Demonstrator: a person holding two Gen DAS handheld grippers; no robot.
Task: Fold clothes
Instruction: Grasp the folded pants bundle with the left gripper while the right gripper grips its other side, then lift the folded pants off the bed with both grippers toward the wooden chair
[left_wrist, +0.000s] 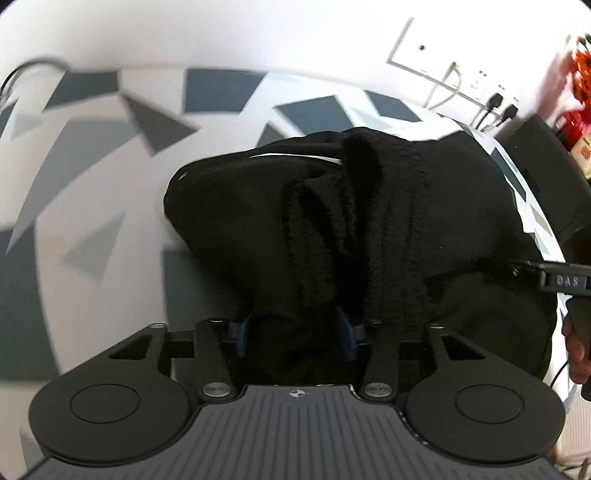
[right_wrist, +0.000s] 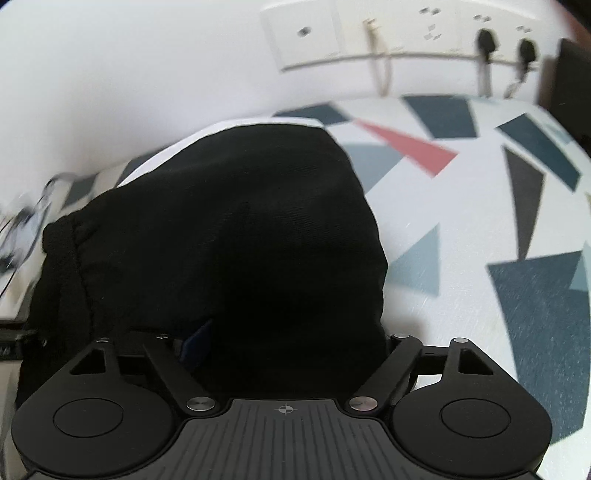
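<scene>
A black fleece garment (left_wrist: 369, 221) hangs bunched over the patterned sheet (left_wrist: 92, 166). My left gripper (left_wrist: 295, 332) is shut on its near edge; cloth fills the gap between the blue pads (left_wrist: 349, 332). In the right wrist view the same black garment (right_wrist: 229, 240) drapes over my right gripper (right_wrist: 284, 350), which is shut on it; one blue pad (right_wrist: 197, 347) shows and the other is hidden. The right gripper also shows at the right edge of the left wrist view (left_wrist: 554, 280).
The sheet (right_wrist: 480, 221) is white with grey, teal and red triangles. A white wall with socket plates (right_wrist: 369, 33) and plugged cables (right_wrist: 487, 44) stands behind. A dark box (left_wrist: 546, 166) sits at the right.
</scene>
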